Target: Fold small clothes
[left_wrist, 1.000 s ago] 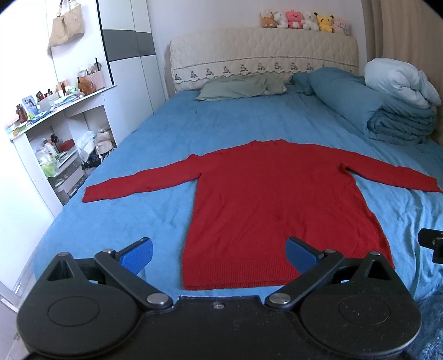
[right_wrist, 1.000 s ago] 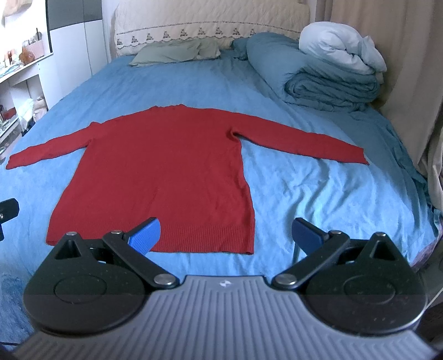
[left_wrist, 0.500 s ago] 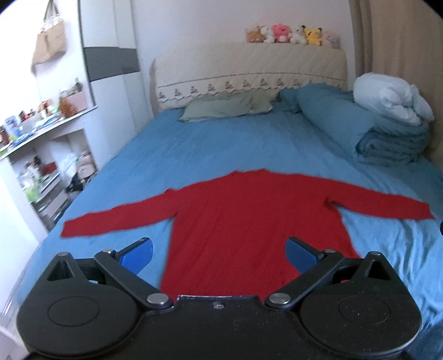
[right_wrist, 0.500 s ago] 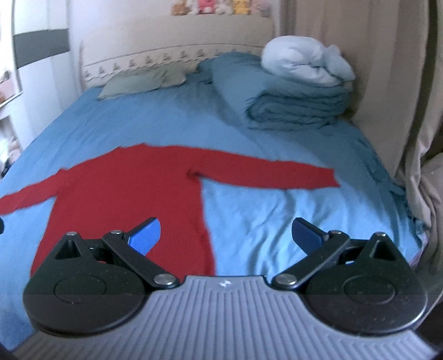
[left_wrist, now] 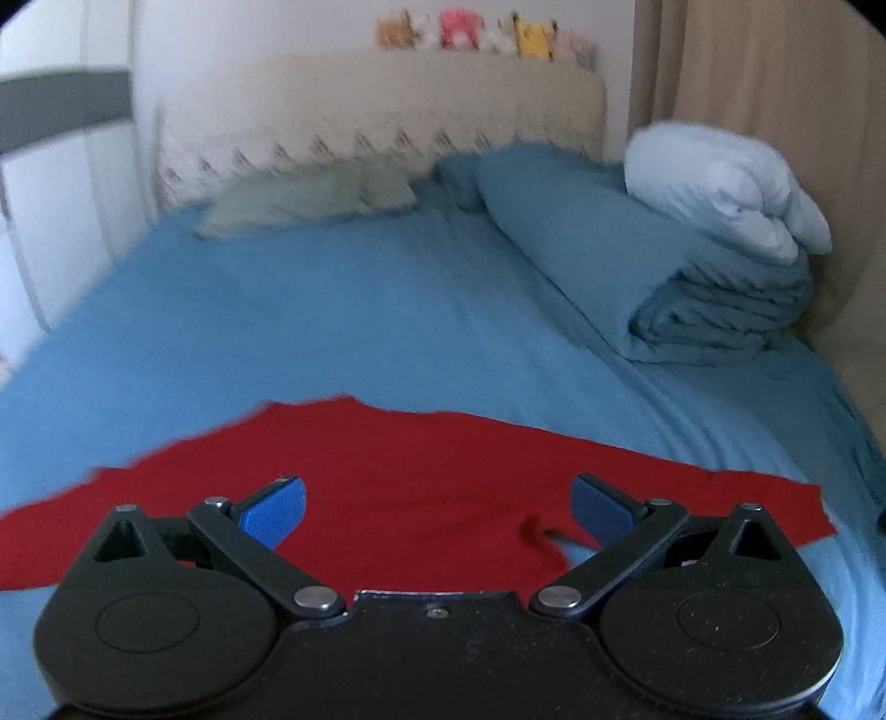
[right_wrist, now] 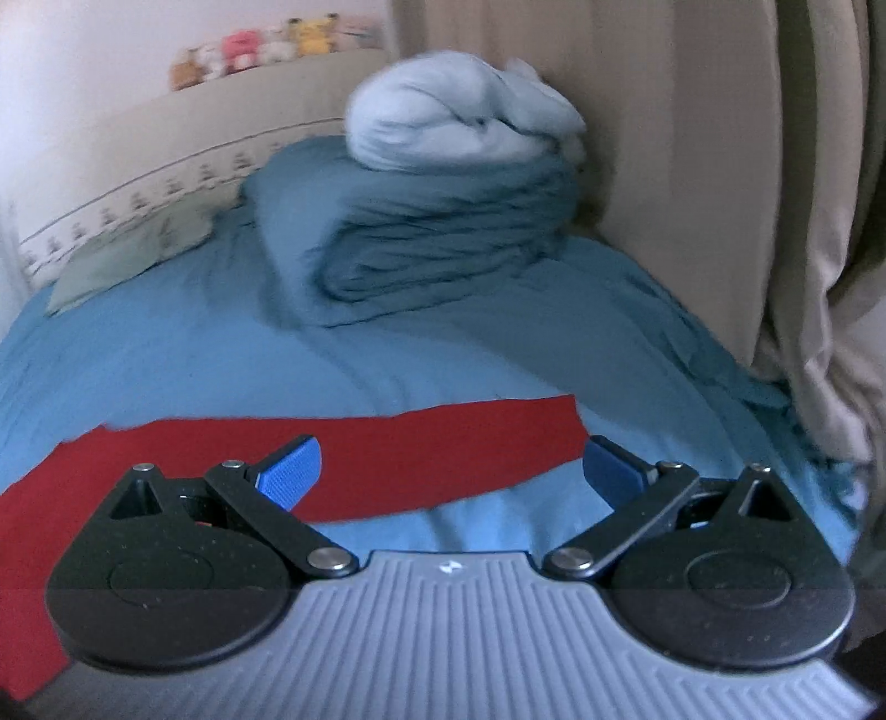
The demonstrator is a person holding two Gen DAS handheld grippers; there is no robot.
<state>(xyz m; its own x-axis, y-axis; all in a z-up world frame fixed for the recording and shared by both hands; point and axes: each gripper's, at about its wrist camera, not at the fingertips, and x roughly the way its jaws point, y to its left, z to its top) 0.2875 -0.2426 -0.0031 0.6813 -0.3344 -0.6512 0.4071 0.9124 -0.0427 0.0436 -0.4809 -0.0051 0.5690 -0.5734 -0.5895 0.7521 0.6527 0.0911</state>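
A red long-sleeved sweater [left_wrist: 421, 476] lies flat on the blue bed sheet [left_wrist: 360, 310]. My left gripper [left_wrist: 437, 507] hovers open over its chest and right armpit, nothing between the blue pads. In the right wrist view the sweater's right sleeve [right_wrist: 443, 448] stretches across the sheet, its cuff ending just above the right pad. My right gripper [right_wrist: 451, 471] is open above that sleeve, holding nothing. The sweater's lower body and hem are hidden behind both grippers.
A folded blue duvet [left_wrist: 637, 266] with a pale blue bundle [left_wrist: 725, 188] on top occupies the bed's right rear. A grey-green pillow [left_wrist: 310, 199] lies by the headboard [left_wrist: 387, 127], plush toys [left_wrist: 482, 39] above. Beige curtains [right_wrist: 720, 194] hang along the right side.
Both grippers have moved forward and to the right over the sweater. The hem has dropped out of sight; the left now faces the right armpit, the right faces the right sleeve. Both stay open.
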